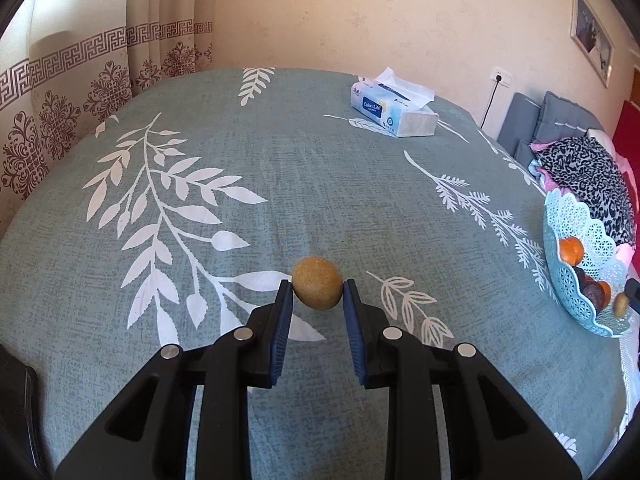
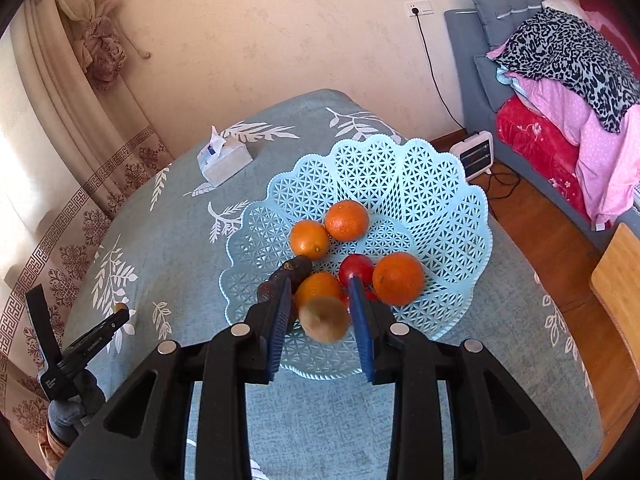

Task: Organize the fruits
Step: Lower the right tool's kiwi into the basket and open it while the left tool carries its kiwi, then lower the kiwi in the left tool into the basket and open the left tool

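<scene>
My left gripper (image 1: pixel 317 288) is shut on a round brown fruit (image 1: pixel 317 289) and holds it above the leaf-patterned teal cloth. My right gripper (image 2: pixel 321 300) hangs over the near side of the light blue lattice basket (image 2: pixel 436 184). Its jaws stand apart, and a blurred brown fruit (image 2: pixel 324 320) sits loose between them, touching neither pad. The basket holds several oranges (image 2: pixel 346 220), a red fruit (image 2: pixel 356 266) and a dark fruit (image 2: pixel 290 272). In the left wrist view the basket (image 1: pixel 576 240) stands at the far right table edge.
A tissue box (image 1: pixel 394 110) lies at the back of the table, also in the right wrist view (image 2: pixel 226 160). Curtains hang on the left. A sofa with piled bedding (image 2: pixel 560 92) and a small heater (image 2: pixel 474 154) stand to the right, past the table edge.
</scene>
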`<state>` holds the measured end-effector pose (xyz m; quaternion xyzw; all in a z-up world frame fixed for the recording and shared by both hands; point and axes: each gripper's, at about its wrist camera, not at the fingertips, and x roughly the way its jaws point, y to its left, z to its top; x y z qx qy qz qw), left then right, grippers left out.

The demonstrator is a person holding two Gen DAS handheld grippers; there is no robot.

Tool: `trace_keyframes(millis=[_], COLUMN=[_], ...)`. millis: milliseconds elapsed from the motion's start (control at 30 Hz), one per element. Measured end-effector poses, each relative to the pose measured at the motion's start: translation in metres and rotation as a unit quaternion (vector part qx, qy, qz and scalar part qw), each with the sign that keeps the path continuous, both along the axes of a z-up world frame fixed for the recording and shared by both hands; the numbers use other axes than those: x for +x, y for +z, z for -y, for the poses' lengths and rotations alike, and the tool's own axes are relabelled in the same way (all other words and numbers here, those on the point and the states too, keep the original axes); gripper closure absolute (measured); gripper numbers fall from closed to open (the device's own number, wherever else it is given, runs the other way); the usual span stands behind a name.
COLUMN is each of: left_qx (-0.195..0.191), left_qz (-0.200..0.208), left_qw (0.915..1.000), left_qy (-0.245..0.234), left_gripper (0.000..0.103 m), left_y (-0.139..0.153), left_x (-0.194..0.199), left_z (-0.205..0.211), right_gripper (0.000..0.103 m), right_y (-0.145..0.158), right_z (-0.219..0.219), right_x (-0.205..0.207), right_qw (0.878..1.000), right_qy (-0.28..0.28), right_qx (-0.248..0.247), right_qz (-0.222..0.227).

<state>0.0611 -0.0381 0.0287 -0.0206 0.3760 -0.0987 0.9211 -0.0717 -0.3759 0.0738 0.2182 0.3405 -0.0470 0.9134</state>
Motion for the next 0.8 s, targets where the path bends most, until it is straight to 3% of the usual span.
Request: trace_keyframes(millis=[33,200,400,500,800], left_qx=[0.0,-0.001,0.003,0.002,-0.004], left_qz=[0.001,0.009,0.026,0.028,0.031], left_qw=[1.0,0.9993,0.9966,0.9947,0.9883], left_qy=[-0.005,-0.037,-0.078,-0.098,-0.149], left_gripper=[0.077,0.077,0.077,0.077,0.077], left_y=[0.002,0.013,0.027,0.032,0.044], left_x=[-0.002,-0.014,-0.027,-0.03,-0.031], left_z=[0.003,0.027,0.058,0.072,0.12], right_gripper=[0.066,0.065,0.065,0.059,0.058], right_y=[0.0,0.002,0.007,0.009,0.001], right_z=[0.002,0.011,0.013,0.012,0.006], right_x=[-0.002,-0.012,-0.028,-0.035,-0.038], right_qw=[1.0,1.0,0.995,0.99,0.988], right_qy=[0.0,-0.013,-0.055,-0.075,-0.068], right_qx=[0.002,0.002,-0.071,-0.107,-0.122], right_qz=[0.002,0.018,0.045,0.06,0.073])
